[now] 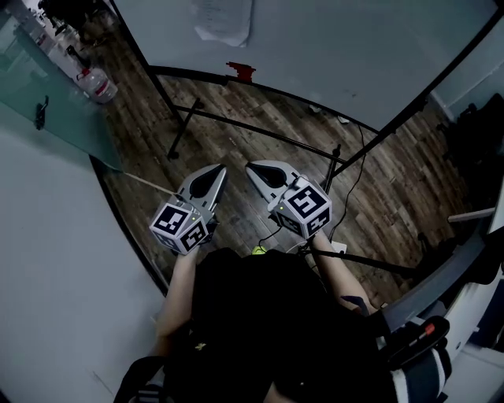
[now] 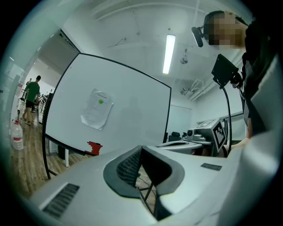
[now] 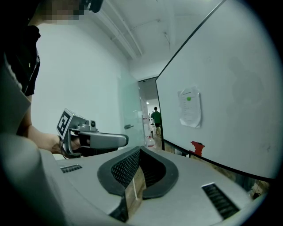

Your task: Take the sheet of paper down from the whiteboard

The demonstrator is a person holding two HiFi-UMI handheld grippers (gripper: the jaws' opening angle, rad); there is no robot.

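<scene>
A white sheet of paper (image 1: 224, 20) hangs on the whiteboard (image 1: 339, 47), held by a green magnet, with its lower corner curling. A red eraser (image 1: 241, 71) sits on the board's bottom rail just below it. Both grippers are held side by side in front of me, well short of the board. My left gripper (image 1: 220, 170) is shut with nothing in it, and so is my right gripper (image 1: 250, 167). The left gripper view shows the paper (image 2: 96, 108) up and to the left of the shut jaws (image 2: 140, 148). The right gripper view has the paper (image 3: 189, 107) to the right of the shut jaws (image 3: 139, 150).
The whiteboard stands on a black frame (image 1: 177, 126) with bars and a cable over the wood floor. A water bottle (image 1: 98, 85) and a glass partition (image 1: 47, 94) are at the left. A person in green (image 3: 155, 117) stands far down the corridor. Dark equipment (image 1: 441, 291) is at the right.
</scene>
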